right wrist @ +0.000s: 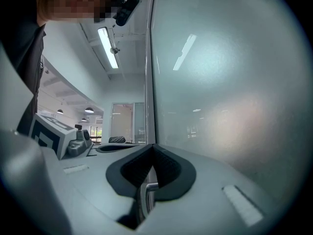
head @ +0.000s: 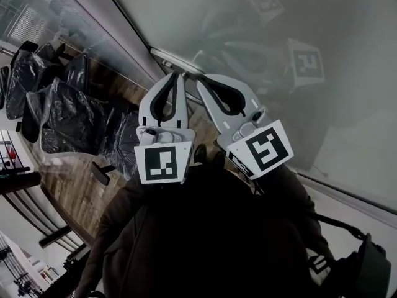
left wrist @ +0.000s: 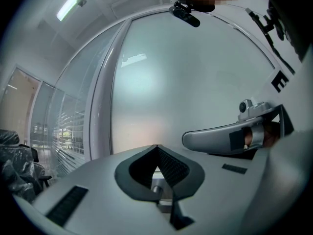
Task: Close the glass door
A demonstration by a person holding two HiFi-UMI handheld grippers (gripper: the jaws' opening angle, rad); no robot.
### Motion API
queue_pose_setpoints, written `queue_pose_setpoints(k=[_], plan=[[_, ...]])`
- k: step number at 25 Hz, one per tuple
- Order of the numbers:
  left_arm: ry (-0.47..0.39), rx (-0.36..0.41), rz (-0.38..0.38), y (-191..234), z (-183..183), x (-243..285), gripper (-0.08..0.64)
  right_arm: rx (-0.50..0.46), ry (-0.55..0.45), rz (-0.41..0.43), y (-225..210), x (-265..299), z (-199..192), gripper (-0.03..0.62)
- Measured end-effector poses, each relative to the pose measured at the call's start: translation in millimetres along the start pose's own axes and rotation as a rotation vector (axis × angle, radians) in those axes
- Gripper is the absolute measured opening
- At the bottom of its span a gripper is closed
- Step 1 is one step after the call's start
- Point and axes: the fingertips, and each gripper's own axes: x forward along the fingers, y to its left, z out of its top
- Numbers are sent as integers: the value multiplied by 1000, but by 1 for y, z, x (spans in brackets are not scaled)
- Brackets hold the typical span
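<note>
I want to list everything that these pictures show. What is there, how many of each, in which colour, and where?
glass door: one, frosted grey, straight ahead of both tools
door handle: one, silver, on the door just past the tool tips
chairs wrapped in plastic: several, black, at the left
floor: brown wood, under the chairs
ceiling light: one strip, white, lit
jacket: one, dark, the person's own
left tool: one, light grey, jaws shut
right tool: one, light grey, jaws shut

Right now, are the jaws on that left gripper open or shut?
Shut. The left gripper has its jaws touching at the tips, nothing held between them.
</note>
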Motion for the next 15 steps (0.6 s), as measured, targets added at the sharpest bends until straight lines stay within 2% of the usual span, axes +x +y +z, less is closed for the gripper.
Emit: queue_pose_setpoints(k=[15], plan=[[0,-2,1,0,-4,0,-3,-1,-1,-1,-1,1,-3,0]])
